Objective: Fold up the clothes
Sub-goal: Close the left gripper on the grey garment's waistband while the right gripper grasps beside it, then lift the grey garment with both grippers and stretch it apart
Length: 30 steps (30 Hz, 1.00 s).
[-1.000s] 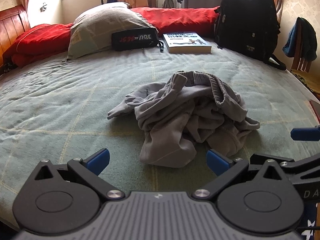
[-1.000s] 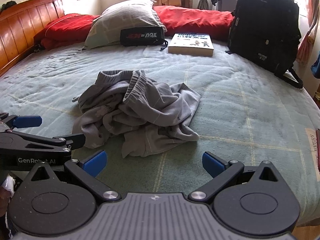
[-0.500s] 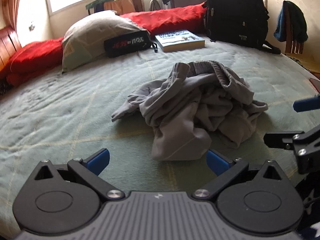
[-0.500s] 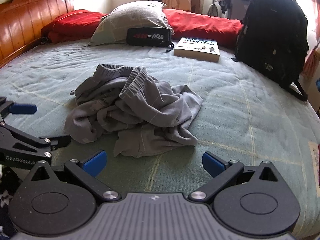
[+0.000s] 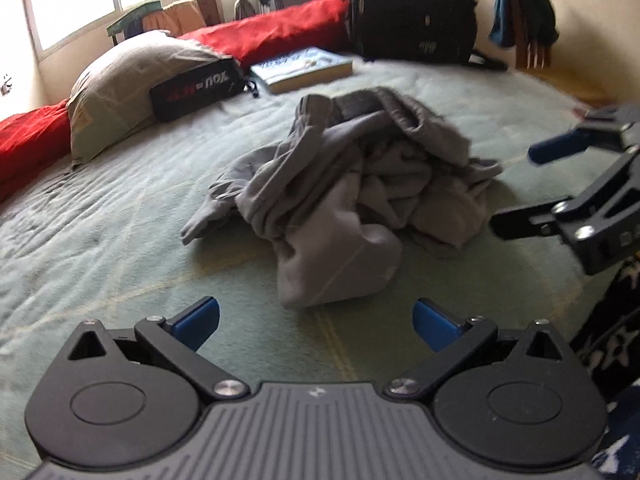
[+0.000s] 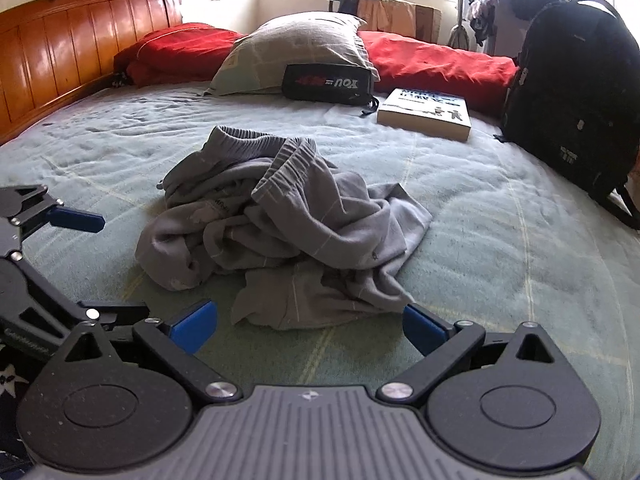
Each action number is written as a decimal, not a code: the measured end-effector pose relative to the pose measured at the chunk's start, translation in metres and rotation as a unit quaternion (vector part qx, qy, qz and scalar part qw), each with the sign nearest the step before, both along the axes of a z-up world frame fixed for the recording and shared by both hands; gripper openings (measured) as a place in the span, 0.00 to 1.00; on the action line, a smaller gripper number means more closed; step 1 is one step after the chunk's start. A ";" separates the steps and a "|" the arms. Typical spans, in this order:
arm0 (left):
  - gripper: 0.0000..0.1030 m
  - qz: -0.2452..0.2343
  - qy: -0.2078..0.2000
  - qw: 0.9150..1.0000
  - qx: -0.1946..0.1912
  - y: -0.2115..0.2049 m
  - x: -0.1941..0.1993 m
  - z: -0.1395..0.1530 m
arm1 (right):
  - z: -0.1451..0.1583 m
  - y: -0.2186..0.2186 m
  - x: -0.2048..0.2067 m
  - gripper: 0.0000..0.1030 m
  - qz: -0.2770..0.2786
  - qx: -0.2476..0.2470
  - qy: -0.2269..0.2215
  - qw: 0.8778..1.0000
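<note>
Left claw (image 5: 316, 320) wide open, empty; right claw (image 6: 308, 328) likewise. Crumpled grey pants (image 6: 280, 236) just ahead of both, between them; flanking heap probably to grab edges.

You are looking at one crumpled grey cotton garment (image 5: 352, 196) (image 6: 288, 232), bunched in a loose heap near the middle of the pale green quilted bed cover (image 5: 100, 220) (image 6: 500, 240). Its ribbed, gathered waistband (image 6: 260, 148) stands up at the far side of the heap. Thin pale lines run across the cloth. A flat flap spreads out on the cover at the near edge. Nothing is folded yet.
</note>
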<state>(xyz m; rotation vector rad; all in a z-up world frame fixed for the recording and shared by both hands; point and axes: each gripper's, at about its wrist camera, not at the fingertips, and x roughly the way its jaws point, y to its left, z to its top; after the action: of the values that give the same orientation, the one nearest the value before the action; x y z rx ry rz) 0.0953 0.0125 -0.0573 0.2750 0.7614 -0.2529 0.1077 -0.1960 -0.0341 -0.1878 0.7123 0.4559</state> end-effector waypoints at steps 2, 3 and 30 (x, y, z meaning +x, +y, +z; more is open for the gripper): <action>0.99 -0.012 -0.008 1.000 0.012 -0.001 0.002 0.005 | 0.003 0.000 0.002 0.97 0.006 -0.004 -0.009 1.000; 0.99 -0.018 -0.012 1.000 0.018 -0.001 0.003 0.007 | 0.005 0.000 0.003 0.96 0.010 -0.004 -0.013 1.000; 0.23 -0.079 -0.024 0.996 0.027 0.007 0.072 0.026 | -0.010 0.036 0.033 0.09 0.081 -0.115 -0.104 0.985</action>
<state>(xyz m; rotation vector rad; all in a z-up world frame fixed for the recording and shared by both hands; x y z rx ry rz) 0.1674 0.0197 -0.0312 0.3927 0.7002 -0.3744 0.1402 -0.1605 -0.0444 -0.5068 0.5444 0.5004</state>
